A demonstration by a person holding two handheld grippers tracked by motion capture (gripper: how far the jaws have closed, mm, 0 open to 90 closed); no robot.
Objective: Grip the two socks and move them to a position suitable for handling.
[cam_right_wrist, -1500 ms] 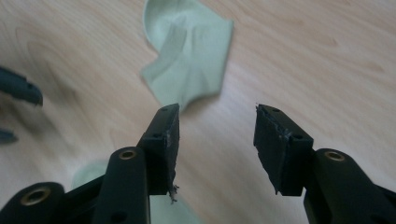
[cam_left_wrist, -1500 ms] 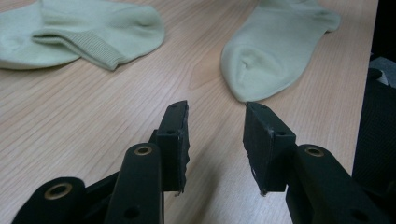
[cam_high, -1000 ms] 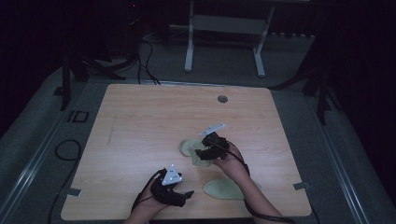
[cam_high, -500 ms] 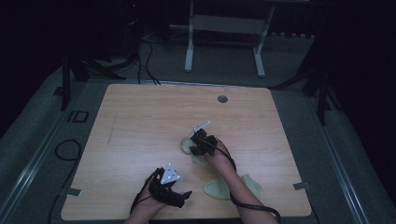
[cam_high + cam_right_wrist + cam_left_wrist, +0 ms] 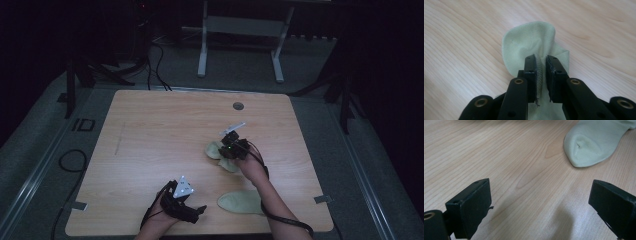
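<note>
Socks, two pale green ones, lie on the wooden table (image 5: 150, 130). The right gripper (image 5: 541, 71) has just been closing its jaws, and a fold of the farther sock (image 5: 529, 42) sits pinched between them, the rest bunched up just beyond the tips. The left gripper (image 5: 541, 202) rests low over bare wood with its jaws wide apart and nothing between them; the nearer sock (image 5: 594, 141) lies flat ahead of its right jaw, toe end toward it.

Overhead view; two close tabletop (image 5: 150, 130) views
</note>
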